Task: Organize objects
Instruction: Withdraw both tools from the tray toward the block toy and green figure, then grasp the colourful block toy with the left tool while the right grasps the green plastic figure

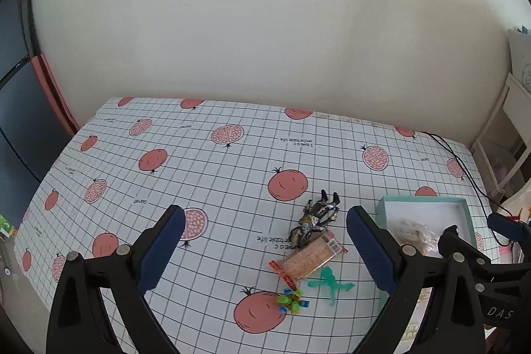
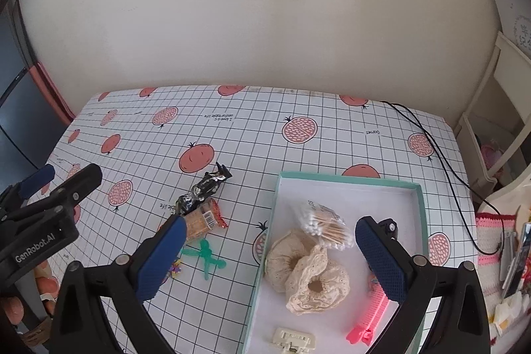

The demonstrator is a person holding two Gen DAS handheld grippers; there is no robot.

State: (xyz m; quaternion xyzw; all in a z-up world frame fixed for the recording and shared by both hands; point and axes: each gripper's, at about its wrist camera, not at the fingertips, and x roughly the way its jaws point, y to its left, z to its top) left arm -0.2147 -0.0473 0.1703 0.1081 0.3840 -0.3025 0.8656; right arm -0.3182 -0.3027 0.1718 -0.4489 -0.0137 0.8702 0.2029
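On the pomegranate-print table lie a dark foil wrapper (image 1: pixel 317 218) (image 2: pixel 202 191), a clear snack pack (image 1: pixel 307 259) (image 2: pixel 202 219), a green toy figure (image 1: pixel 330 282) (image 2: pixel 205 257) and a small green-and-blue toy (image 1: pixel 292 302). My left gripper (image 1: pixel 264 251) hangs open above and in front of them, empty. A teal-rimmed tray (image 2: pixel 348 179) (image 1: pixel 423 199) holds two cream scrunchies (image 2: pixel 308 274), a bag of cotton swabs (image 2: pixel 327 224), a pink hair clip (image 2: pixel 368 317) and a cream claw clip (image 2: pixel 293 339). My right gripper (image 2: pixel 270 257) hovers open over the tray's left side, empty.
A black cable (image 2: pixel 444 158) runs along the table's right side. White shelving (image 2: pixel 491 121) stands beyond the right edge, and a crocheted cloth (image 2: pixel 491 238) with small items lies at far right. A plain wall backs the table. The left gripper's body (image 2: pixel 43 214) shows at left.
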